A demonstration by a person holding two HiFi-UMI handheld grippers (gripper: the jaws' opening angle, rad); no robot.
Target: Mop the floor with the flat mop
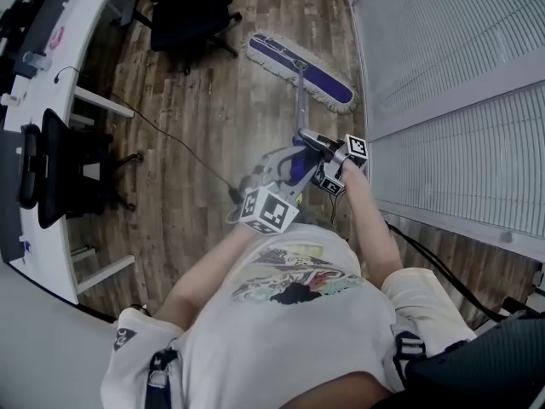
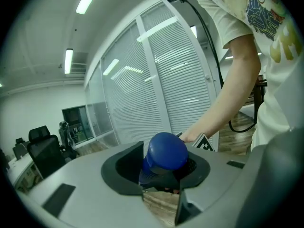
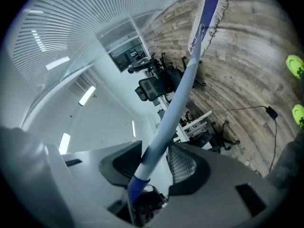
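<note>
The flat mop head (image 1: pixel 300 71), white-fringed with a purple strip, lies on the wood floor close to the glass wall. Its pale pole (image 1: pixel 299 109) runs back toward me. My left gripper (image 1: pixel 288 167) is shut on the blue top end of the handle (image 2: pixel 165 152), which fills the space between its jaws (image 2: pixel 164 169). My right gripper (image 1: pixel 313 141) is shut on the pole (image 3: pixel 176 101) just above the blue grip, near my left one. In the right gripper view the pole runs from the gripper (image 3: pixel 153 161) up to the mop head (image 3: pixel 205 18).
A glass wall with blinds (image 1: pixel 443 83) runs along the right. A black office chair (image 1: pixel 192 11) stands beyond the mop. A white desk (image 1: pixel 64 66) and another chair (image 1: pixel 64 173) are at the left. A cable (image 1: pixel 170 139) crosses the floor.
</note>
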